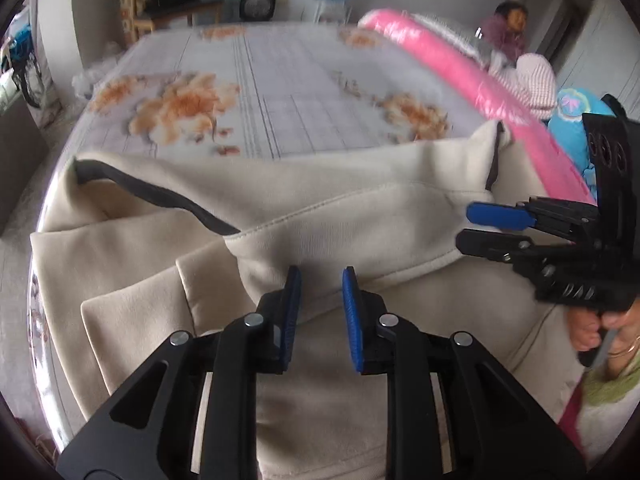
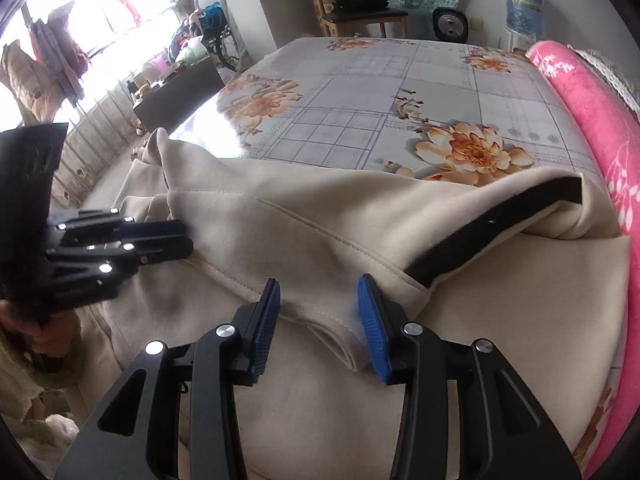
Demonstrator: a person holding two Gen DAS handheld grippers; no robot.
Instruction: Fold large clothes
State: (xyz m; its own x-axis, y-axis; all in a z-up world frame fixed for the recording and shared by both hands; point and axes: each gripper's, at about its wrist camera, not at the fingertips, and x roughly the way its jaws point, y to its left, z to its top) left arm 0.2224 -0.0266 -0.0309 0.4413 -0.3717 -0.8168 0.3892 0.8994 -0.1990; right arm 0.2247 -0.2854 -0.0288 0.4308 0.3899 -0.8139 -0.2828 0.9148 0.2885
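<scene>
A large beige garment (image 1: 340, 208) with dark trim lies partly folded on the near end of the bed; it also shows in the right wrist view (image 2: 320, 220). My left gripper (image 1: 321, 276) is open, its blue-padded fingers just above a folded hem edge, holding nothing. My right gripper (image 2: 319, 284) is open over another hem fold. In the left wrist view the right gripper (image 1: 466, 226) shows at the right edge, over the garment. In the right wrist view the left gripper (image 2: 186, 236) shows at the left, by the cloth.
The bed has a grey floral sheet (image 1: 280, 92), also in the right wrist view (image 2: 400, 92). A pink blanket (image 1: 448, 68) runs along the right side, with a child (image 1: 508, 28) behind it. A wooden chair (image 2: 360, 4) and a fan (image 2: 450, 24) stand beyond the bed.
</scene>
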